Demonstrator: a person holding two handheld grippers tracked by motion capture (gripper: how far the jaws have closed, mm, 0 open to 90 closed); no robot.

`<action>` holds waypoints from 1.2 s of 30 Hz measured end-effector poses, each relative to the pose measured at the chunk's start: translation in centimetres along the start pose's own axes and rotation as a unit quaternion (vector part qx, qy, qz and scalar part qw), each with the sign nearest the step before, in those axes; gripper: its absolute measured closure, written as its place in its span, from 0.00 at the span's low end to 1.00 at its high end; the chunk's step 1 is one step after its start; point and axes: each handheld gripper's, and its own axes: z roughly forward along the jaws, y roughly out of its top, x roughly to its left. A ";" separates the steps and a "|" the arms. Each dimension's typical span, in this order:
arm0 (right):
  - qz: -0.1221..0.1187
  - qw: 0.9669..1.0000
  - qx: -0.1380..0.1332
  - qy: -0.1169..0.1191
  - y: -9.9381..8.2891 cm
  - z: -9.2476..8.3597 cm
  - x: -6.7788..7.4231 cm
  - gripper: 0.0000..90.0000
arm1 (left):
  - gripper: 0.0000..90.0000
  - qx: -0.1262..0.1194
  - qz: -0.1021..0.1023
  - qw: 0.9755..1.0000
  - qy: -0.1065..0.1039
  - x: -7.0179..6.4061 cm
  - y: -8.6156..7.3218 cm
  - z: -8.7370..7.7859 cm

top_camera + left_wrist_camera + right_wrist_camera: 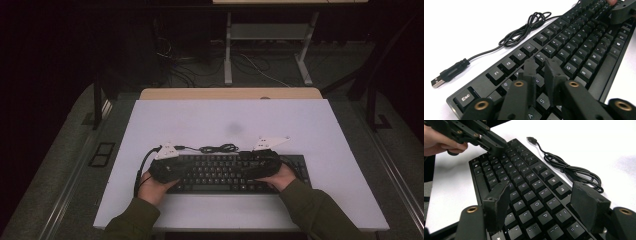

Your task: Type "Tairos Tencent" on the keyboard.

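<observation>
A black keyboard (225,172) lies on the white table top near its front edge. My left gripper (181,168) hangs over the keyboard's left end. In the left gripper view its jaws (540,66) stand almost together with a thin slit, tips down at the keys near E and D. I cannot tell whether a keycap is pinched. From the right gripper view, the left gripper (497,146) touches the upper key rows. My right gripper (246,163) is over the right half. Its jaws (541,192) stand wide open above the O, P and L keys.
The keyboard's black cable (217,148) lies coiled just behind it, with its USB plug (439,80) loose on the table (225,120). Green sleeves come in from the bottom. Beyond the table's far edge are a desk frame (227,50) and floor cables.
</observation>
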 end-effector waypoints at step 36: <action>-0.001 1.000 0.000 -0.002 0.1 0.2 0.0 0.35 | 0.99 0.021 0.008 1.000 -0.009 0.1 0.0 1.5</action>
